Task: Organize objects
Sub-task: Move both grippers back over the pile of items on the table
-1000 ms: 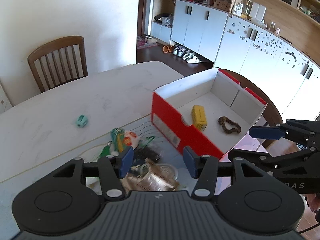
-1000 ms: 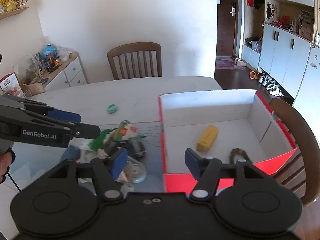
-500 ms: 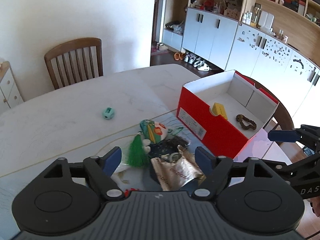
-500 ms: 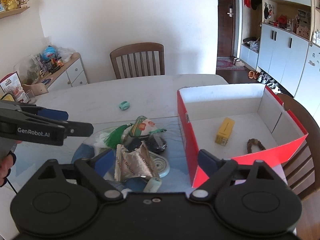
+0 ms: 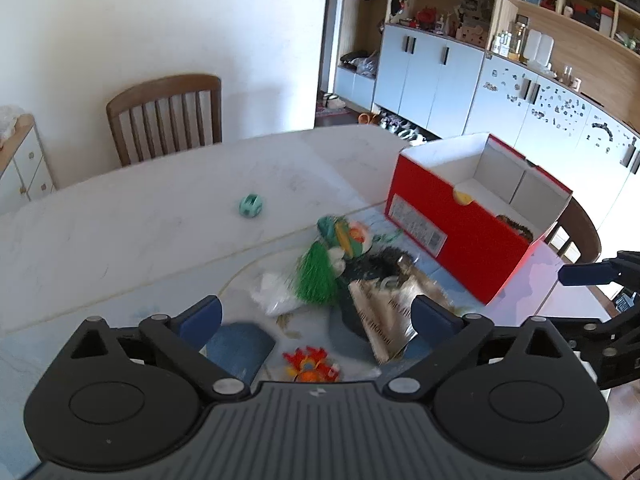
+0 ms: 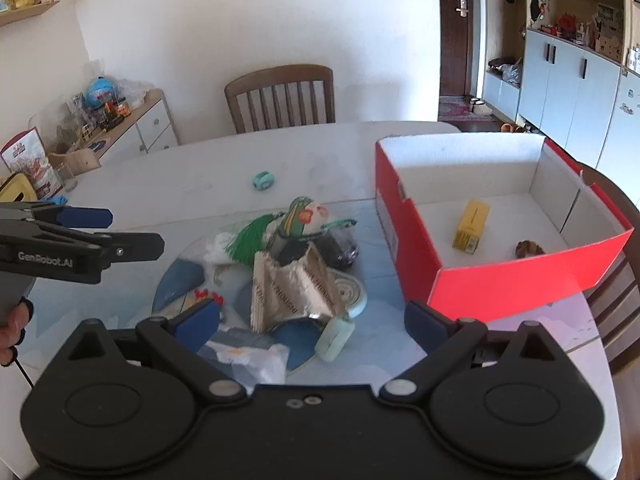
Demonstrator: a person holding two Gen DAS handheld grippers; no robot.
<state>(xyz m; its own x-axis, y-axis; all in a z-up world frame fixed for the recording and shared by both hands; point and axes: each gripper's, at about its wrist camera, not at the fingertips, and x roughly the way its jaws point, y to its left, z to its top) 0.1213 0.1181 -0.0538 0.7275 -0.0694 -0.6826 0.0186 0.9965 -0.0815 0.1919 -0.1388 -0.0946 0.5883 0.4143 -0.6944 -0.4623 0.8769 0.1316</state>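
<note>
Right wrist view: both tools (image 6: 312,322) have just spread wide (nothing gripped), box (image 6: 500,284) now farther right.

Left tool (image 5: 316,314): matte black linkage arms, silver pivot screws, two round discs, ribbed grey housing, blue pads (image 5: 202,314).
Right tool (image 6: 312,320): same black build, blue pads (image 6: 200,318).
Marking: white "GenRobot.AI" lettering on the left tool's arm.

bare table (image 6: 208,176) behind clutter (image 6: 288,276); red box (image 6: 412,248) walls right.
</note>
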